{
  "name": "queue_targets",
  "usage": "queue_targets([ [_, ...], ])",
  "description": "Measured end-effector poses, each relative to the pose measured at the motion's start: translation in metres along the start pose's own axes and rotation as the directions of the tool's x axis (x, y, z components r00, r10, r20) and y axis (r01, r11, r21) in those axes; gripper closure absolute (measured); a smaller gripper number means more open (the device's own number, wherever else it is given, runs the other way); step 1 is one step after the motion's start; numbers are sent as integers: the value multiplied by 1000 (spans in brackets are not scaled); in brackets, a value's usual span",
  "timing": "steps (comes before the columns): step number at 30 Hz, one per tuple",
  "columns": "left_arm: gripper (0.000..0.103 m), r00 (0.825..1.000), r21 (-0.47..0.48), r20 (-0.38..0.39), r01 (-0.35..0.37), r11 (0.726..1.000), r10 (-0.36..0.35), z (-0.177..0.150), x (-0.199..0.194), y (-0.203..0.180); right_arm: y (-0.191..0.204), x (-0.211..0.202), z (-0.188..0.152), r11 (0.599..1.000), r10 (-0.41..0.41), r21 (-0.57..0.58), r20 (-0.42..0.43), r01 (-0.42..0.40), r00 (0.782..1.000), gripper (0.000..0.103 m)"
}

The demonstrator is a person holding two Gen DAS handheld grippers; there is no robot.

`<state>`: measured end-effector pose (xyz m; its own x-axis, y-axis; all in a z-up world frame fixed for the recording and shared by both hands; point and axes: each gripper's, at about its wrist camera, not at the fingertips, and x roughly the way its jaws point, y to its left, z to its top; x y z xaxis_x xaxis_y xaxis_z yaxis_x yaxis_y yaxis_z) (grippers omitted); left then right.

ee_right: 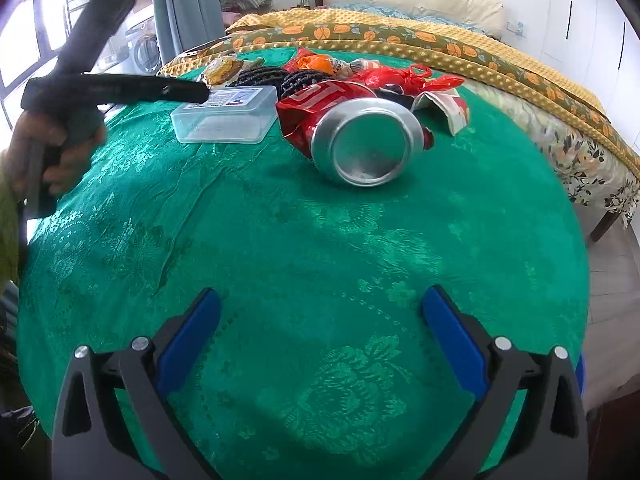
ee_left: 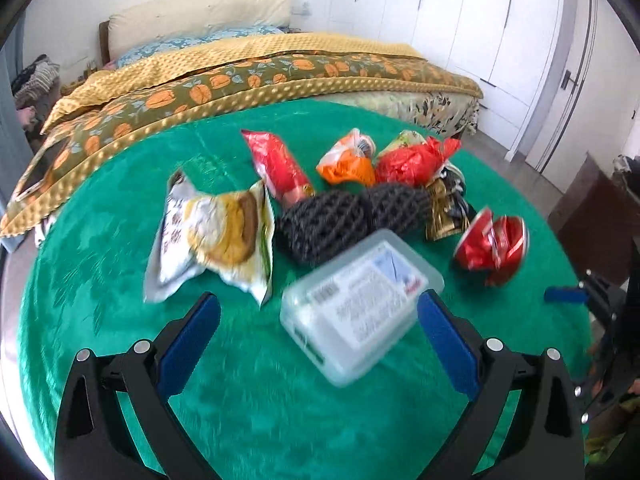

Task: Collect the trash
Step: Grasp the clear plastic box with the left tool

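Trash lies on a green tablecloth (ee_left: 248, 400). A clear plastic box (ee_left: 360, 304) with a label sits just ahead of my open left gripper (ee_left: 318, 312), between its fingertips but not held. Beyond it lie a white and yellow snack bag (ee_left: 216, 236), black foam netting (ee_left: 344, 216), a red wrapper (ee_left: 280, 164), an orange bag (ee_left: 348, 160), a red plastic bag (ee_left: 412, 160) and a crushed red can (ee_left: 492, 244). My right gripper (ee_right: 320, 308) is open and empty over the cloth (ee_right: 280, 240), well short of the crushed can (ee_right: 360, 136) and the box (ee_right: 226, 114).
A bed with a yellow and orange quilt (ee_left: 240, 80) stands right behind the table. White wardrobes (ee_left: 480, 20) line the far wall. The left gripper's body and the hand holding it (ee_right: 60, 136) show at the left of the right wrist view. A dark cabinet (ee_left: 592, 216) stands at the right.
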<state>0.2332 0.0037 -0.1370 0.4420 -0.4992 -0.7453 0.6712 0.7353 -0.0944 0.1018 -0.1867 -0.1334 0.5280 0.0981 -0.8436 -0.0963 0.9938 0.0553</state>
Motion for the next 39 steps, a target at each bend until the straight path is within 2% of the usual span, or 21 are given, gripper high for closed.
queue_targets([
  [5, 5, 997, 37, -27, 74, 997, -73, 8, 19, -7, 0, 0, 0, 1000, -5, 0, 1, 5, 1000, 5],
  [8, 5, 982, 80, -78, 176, 981, -170, 5, 22, -17, 0, 0, 1, 1000, -5, 0, 1, 5, 1000, 5],
  [12, 5, 948, 223, -196, 293, 930, -252, -12, 7, -45, -1, 0, 1, 1000, -7, 2, 1, 7, 1000, 5],
  [13, 5, 948, 245, -201, 293, 924, -248, -15, 3, -47, -1, 0, 1, 1000, -7, 2, 1, 7, 1000, 5],
  [16, 5, 975, 285, -159, 198, 938, -157, -15, 0, -56, -1, 0, 1, 1000, -8, 2, 0, 8, 1000, 5],
  [20, 5, 989, 262, -133, 103, 960, -70, -5, 21, -59, -1, -1, 1, 1000, -8, 2, 1, 8, 1000, 5],
  [25, 6, 985, 264, -168, 69, 962, -25, 3, 39, -61, -2, 0, 1, 1000, -14, 7, 2, 14, 1000, 5],
  [27, 15, 985, 278, -171, 59, 959, -11, 4, 42, -64, -2, 0, 1, 1000, -15, 8, 3, 14, 1000, 5],
  [29, 39, 982, 275, -186, 58, 960, -5, 3, 45, -64, -3, 0, 1, 1000, -14, 8, 3, 14, 1000, 5],
  [34, 41, 987, 214, -152, -15, 977, 48, -11, 29, -61, -3, 0, 1, 1000, -15, 9, 3, 15, 1000, 5],
  [39, 41, 980, 39, -124, -151, 988, 155, -43, -7, -46, -4, 0, 0, 1000, -19, 13, 6, 19, 1000, 5],
])
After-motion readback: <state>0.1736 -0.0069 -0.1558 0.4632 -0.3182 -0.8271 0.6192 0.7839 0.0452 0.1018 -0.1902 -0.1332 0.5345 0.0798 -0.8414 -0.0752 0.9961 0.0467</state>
